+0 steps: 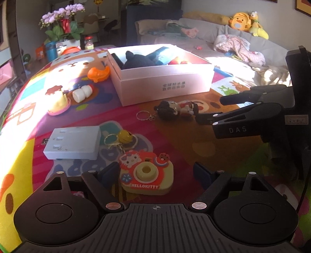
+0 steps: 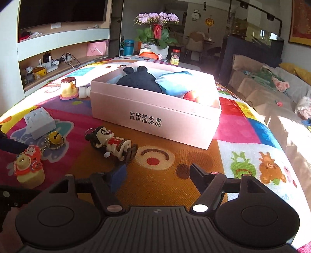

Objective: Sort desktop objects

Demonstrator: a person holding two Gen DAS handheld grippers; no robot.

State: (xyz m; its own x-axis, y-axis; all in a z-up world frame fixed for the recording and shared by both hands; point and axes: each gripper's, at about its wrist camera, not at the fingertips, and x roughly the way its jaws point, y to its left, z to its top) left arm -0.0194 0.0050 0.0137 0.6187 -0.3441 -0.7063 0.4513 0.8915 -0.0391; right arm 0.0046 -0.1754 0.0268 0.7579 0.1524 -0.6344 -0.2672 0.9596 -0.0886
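A: Item one, your left gripper [image 1: 156,171]?
B: Open, empty, astride the toy camera [image 1: 146,173] near the worktop's front edge.
A: Your right gripper [image 2: 157,173]?
B: Open, empty, just beside the doll keychain [image 2: 110,143] mid-worktop.

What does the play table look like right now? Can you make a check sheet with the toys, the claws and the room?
Surface: colourful cartoon mat, sunlit in patches.
Job's things: pink box, open, with a dark plush and other items inside. Doll keychain lies in front of the box. Hello Kitty camera, yellow bell, white adapter, pudding toy, white roll and orange toy lie loose on the mat.
Clutter: nothing seen beyond the toys.
Claws: left claw open, camera between its fingers, not pressed. Right claw open, empty, near the doll.
Cables: some on the wall shelf.
Surroundings: sofa, orchids.
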